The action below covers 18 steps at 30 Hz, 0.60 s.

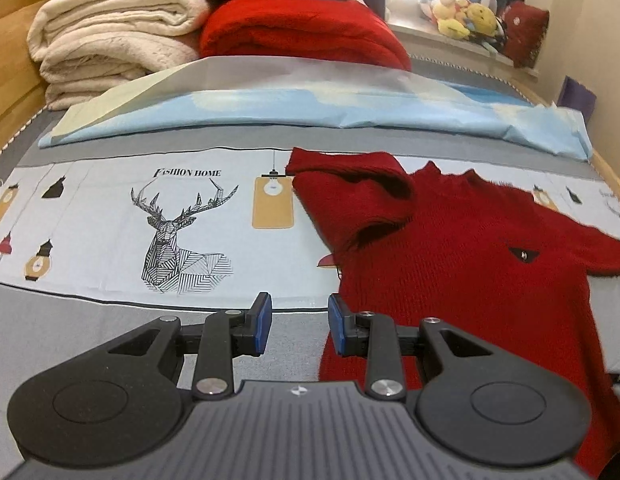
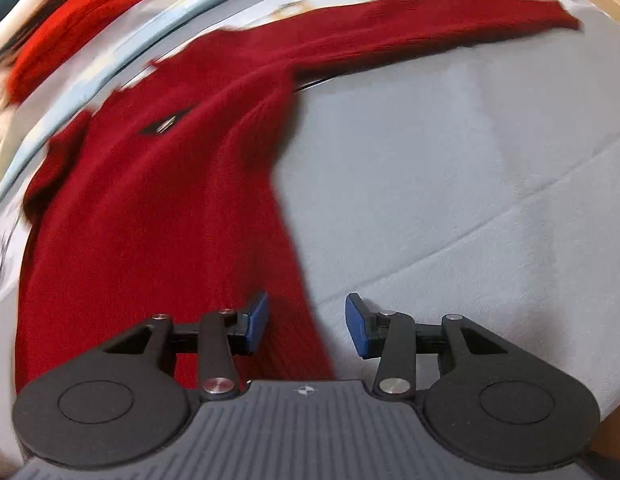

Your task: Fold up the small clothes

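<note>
I see the red sweater lying flat on the bed, its body running away from me; the right gripper straddles its lower side edge while the left gripper sits just off the opposite edge. Both sets of jaws are parted and empty. One sleeve is folded in, the other stretches outward.

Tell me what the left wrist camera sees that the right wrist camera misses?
Only the left view shows the deer print, the cream blankets, the plush toys and the sweater's folded-in sleeve. Only the right view shows the other sleeve stretched out flat. Both show the red sweater on the bed, each behind its own open, empty tongs: left tongs, right tongs.
</note>
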Available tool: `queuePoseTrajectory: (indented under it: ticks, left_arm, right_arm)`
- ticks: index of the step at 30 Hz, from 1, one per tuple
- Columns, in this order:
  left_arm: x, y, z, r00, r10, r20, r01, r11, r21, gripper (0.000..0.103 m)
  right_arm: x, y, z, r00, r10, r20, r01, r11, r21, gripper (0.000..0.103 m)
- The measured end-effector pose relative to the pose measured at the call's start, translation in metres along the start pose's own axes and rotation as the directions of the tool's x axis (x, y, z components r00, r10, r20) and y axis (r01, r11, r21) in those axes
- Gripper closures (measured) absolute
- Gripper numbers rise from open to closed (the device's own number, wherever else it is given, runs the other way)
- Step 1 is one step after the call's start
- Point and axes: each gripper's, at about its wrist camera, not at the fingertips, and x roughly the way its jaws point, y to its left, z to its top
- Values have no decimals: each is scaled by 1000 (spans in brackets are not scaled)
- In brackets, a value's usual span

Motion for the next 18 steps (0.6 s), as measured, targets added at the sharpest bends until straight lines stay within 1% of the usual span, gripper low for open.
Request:
queuePoseTrajectory:
  ticks: [3, 6, 7, 9, 11, 13, 14, 15, 16, 18]
  left_arm:
    - [-3, 0, -1, 1000, -9, -1, 9, 1000, -7, 69]
    - [-5, -5, -4, 1000, -18, -2, 18, 1000, 3, 69]
    - [-6, -7, -5, 1000, -21, 0, 21, 1000, 9, 69]
    - [-7, -9, -6, 1000, -22, 6, 22, 1000, 22, 68]
    - [-7, -8, -7, 1000, -18, 9, 18, 999, 28, 67]
    - [-7, -7, -7, 1000, -14, 6, 14, 1000, 26, 67]
    - [-7, -6, -7, 1000, -13, 7, 13, 1000, 23, 67]
    - [-7, -5, -6, 1000, -13, 8, 13, 1000, 20, 67]
    - [-6, -4, -6, 1000, -14, 10, 13, 1000, 16, 67]
    - [-6, -3, -5, 1000, -16, 10, 15, 1000, 9, 67]
  right_arm:
    - [-3, 31, -13, 1000, -13, 15, 15, 996, -93, 59]
    - [-4, 52, -19, 1000, 23, 13, -21, 991, -132, 57]
    - [-4, 58, -22, 1000, 15, 22, -11, 987, -159, 57]
    - [-3, 61, -24, 999, -38, 39, 45, 980, -192, 56]
    - [-1, 52, -23, 996, -73, 48, 80, 985, -154, 54]
    - [-3, 37, -22, 997, -62, 46, 65, 995, -81, 54]
    - [-2, 32, -22, 998, -46, 39, 48, 998, -47, 58]
    - [-3, 27, -20, 999, -22, 31, 23, 999, -23, 65]
    - [-5, 23, -21, 1000, 18, 23, -18, 1000, -2, 81]
    - [-12, 18, -19, 996, 91, 18, -92, 995, 26, 88]
